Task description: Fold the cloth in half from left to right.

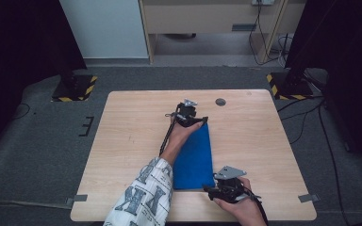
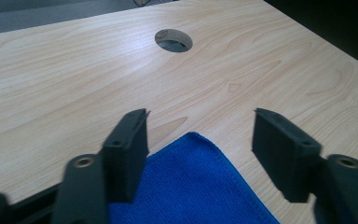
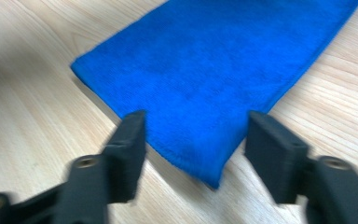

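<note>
A folded blue cloth [image 1: 195, 157] lies flat on the wooden table [image 1: 132, 136], long side running away from the person. My left gripper [image 1: 192, 118] is at its far end, jaws open; a far corner of the cloth [image 2: 191, 182] lies between the jaws, untouched by the pads. At the near right corner of the cloth [image 3: 205, 79] sits my right gripper [image 1: 213, 189], also open, its fingers [image 3: 130, 149] straddling that corner without pressing it.
A round cable hole [image 1: 220, 101] is in the table just beyond the left gripper, also seen close up as the hole [image 2: 173, 40]. Dark stands with yellow-black striped bases [image 1: 73, 88] flank the far corners. Tape marks [image 1: 308, 197] sit near the front edge.
</note>
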`<state>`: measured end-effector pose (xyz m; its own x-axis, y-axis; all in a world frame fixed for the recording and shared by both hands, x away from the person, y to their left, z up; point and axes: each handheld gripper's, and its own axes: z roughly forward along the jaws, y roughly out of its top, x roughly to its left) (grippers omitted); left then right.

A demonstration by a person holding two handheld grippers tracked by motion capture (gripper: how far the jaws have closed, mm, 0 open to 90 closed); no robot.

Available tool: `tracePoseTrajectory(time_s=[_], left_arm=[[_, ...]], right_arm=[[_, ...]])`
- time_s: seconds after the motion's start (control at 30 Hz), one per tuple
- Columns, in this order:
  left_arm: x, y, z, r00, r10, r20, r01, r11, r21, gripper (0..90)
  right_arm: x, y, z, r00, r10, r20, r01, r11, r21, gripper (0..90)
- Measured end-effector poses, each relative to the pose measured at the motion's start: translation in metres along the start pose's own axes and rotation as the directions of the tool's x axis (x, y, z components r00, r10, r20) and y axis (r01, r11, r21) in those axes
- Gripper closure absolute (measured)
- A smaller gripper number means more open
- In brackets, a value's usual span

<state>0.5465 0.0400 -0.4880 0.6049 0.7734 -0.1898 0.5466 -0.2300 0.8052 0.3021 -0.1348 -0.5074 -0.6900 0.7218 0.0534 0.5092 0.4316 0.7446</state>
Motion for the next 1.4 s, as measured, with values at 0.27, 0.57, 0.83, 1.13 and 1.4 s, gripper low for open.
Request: tracePoseTrajectory(time_s=[0.27,0.57,0.83,1.13,1.4], left_arm=[[0.004,0.002,-0.014,0.9998,0.018,0.000,-0.018,0.9998,0.006,15.6],[0.006,-0.009,-0.031,0.9988,0.038,0.032,-0.039,0.9987,0.032,8.3],[0.018,-0.022,-0.049,0.9992,0.040,-0.007,-0.040,0.9977,0.055,7.4],[0.025,-0.036,-0.066,0.9977,0.061,-0.032,-0.058,0.9953,0.078,5.4],[0.031,-0.038,-0.080,0.9950,0.079,-0.060,-0.075,0.9942,0.078,5.7]], right_arm=[[-0.005,-0.001,0.003,0.9994,0.023,0.026,-0.023,1.000,0.002,11.1],[-0.021,0.005,0.010,0.9980,0.051,0.037,-0.050,0.998,-0.037,6.7],[-0.036,0.016,0.020,0.9989,0.037,0.028,-0.036,0.998,-0.051,6.6],[-0.049,0.032,0.037,0.9996,0.028,-0.005,-0.028,0.999,-0.038,7.0],[-0.058,0.040,0.045,0.9996,0.029,0.007,-0.028,0.999,-0.035,7.2]])
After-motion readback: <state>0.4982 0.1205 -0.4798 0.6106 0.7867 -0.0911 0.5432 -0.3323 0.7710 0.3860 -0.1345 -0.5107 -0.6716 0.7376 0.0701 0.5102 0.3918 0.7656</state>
